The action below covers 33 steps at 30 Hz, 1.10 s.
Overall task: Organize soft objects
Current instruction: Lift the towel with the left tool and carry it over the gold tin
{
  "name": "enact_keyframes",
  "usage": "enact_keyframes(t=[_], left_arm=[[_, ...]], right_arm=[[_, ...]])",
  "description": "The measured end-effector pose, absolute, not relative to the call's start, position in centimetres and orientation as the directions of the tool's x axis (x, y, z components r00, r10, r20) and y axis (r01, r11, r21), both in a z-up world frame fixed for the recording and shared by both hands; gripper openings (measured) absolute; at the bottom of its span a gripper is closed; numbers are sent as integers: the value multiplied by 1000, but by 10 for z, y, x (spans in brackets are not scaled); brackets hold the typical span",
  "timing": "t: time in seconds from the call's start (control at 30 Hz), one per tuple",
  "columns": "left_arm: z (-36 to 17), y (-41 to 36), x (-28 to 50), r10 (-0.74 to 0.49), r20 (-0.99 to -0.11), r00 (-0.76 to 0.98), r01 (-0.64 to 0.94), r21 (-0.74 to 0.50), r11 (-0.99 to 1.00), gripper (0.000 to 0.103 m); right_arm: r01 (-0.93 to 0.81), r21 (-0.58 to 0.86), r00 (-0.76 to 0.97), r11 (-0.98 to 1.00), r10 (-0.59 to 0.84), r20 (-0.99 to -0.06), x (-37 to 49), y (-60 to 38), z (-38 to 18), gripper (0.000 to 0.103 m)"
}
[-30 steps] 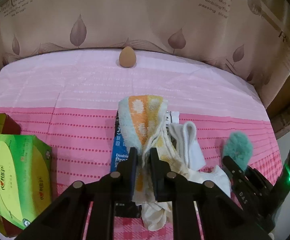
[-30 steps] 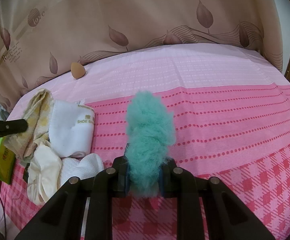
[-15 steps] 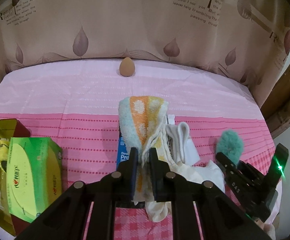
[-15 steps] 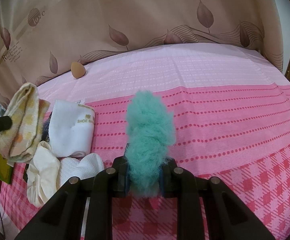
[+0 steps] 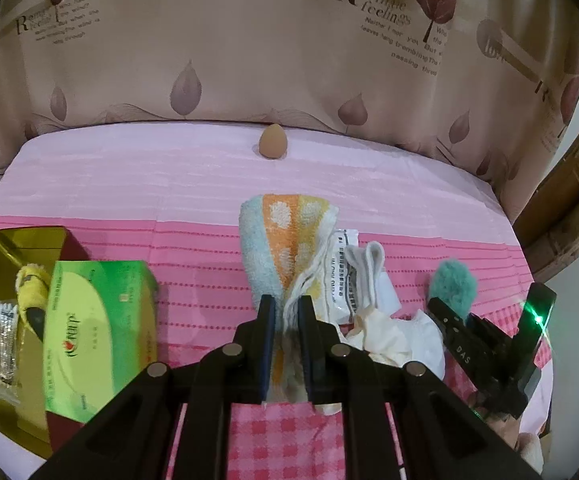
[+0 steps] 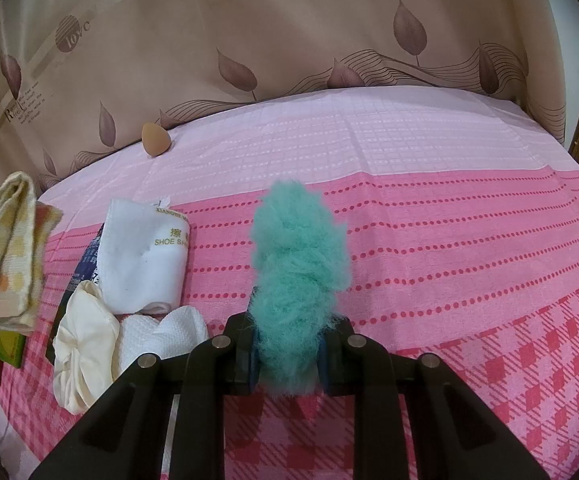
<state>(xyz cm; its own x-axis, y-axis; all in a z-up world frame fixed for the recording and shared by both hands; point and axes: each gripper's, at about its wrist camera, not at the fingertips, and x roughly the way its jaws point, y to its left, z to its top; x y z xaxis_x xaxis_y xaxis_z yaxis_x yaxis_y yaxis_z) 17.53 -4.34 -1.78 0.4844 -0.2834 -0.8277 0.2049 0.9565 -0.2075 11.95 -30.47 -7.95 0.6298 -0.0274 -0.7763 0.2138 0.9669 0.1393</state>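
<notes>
The left gripper (image 5: 286,312) is clamped on a folded terry towel striped in pale blue, orange and yellow with white dots (image 5: 285,240); the cloth is pinched between the two black fingers and is held above the pink tablecloth (image 5: 169,184), its folded end pointing away from the camera. In the right wrist view the same towel (image 6: 11,248) is seen hanging at the far left edge, clear of the surface.

The right gripper (image 6: 288,350) is closed on a fluffy teal pom-pom-like tuft (image 6: 299,264), which fills the gap between the pads and stands up ahead of the fingers. In the left wrist view this tuft (image 5: 452,286) is seen at the right, above the other gripper's black body.

Between the two grippers a loose pile is left on the cloth: a white folded cloth printed "SHOE SH…" (image 6: 145,256), a cream crumpled fabric piece (image 6: 83,336), a white waffle-textured cloth (image 6: 161,332), and a dark blue printed packet (image 6: 87,256) partly covered beneath them.

To the left, a green tissue box (image 5: 97,340) is seen beside an open gold-lined box (image 5: 5,272) containing a yellow fuzzy item (image 5: 33,284) and a silvery packet (image 5: 3,340).

At the far edge, against the leaf-patterned beige curtain (image 5: 249,60), a tan egg-shaped makeup sponge (image 5: 273,142) is standing upright.
</notes>
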Motion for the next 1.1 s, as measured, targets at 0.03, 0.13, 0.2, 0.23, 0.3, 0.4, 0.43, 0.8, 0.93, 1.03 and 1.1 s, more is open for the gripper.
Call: enact_keyframes(t=[0.03, 0.13, 0.2, 0.23, 0.3, 0.4, 0.43, 0.8, 0.93, 1.03, 1.1], left_arm=[[-15, -40, 174, -279, -826, 489, 203, -204, 958, 12], [-7, -31, 169, -268, -822, 502, 199, -192, 961, 12], [-1, -23, 166, -258, -821, 508, 192, -184, 964, 12], [2, -19, 165, -250, -821, 514, 187, -178, 966, 12], [6, -9, 163, -233, -820, 523, 176, -164, 971, 12], [12, 11, 160, -204, -818, 539, 151, -144, 978, 12], [14, 17, 159, -195, -817, 543, 144, -138, 980, 12], [25, 117, 156, -13, -811, 585, -20, -30, 999, 12], [23, 153, 158, 42, -810, 584, -82, -8, 997, 12], [16, 175, 163, 80, -819, 568, -129, 8, 992, 12], [9, 188, 166, 93, -829, 552, -153, 9, 988, 12]], right_arm=[[214, 140, 630, 967, -27, -777, 120, -305, -80, 21], [214, 139, 630, 967, -28, -776, 119, -305, -79, 21], [215, 139, 629, 967, -28, -777, 120, -305, -79, 21], [215, 138, 629, 967, -29, -777, 120, -304, -79, 21], [215, 139, 629, 967, -28, -777, 120, -305, -79, 21], [215, 138, 629, 967, -29, -777, 120, -305, -79, 21], [215, 136, 628, 967, -30, -777, 120, -304, -79, 21], [216, 131, 627, 968, -34, -778, 120, -303, -80, 21], [216, 128, 626, 968, -37, -779, 120, -303, -80, 21], [216, 124, 625, 969, -40, -779, 120, -302, -80, 22], [215, 122, 624, 969, -40, -780, 120, -302, -79, 22]])
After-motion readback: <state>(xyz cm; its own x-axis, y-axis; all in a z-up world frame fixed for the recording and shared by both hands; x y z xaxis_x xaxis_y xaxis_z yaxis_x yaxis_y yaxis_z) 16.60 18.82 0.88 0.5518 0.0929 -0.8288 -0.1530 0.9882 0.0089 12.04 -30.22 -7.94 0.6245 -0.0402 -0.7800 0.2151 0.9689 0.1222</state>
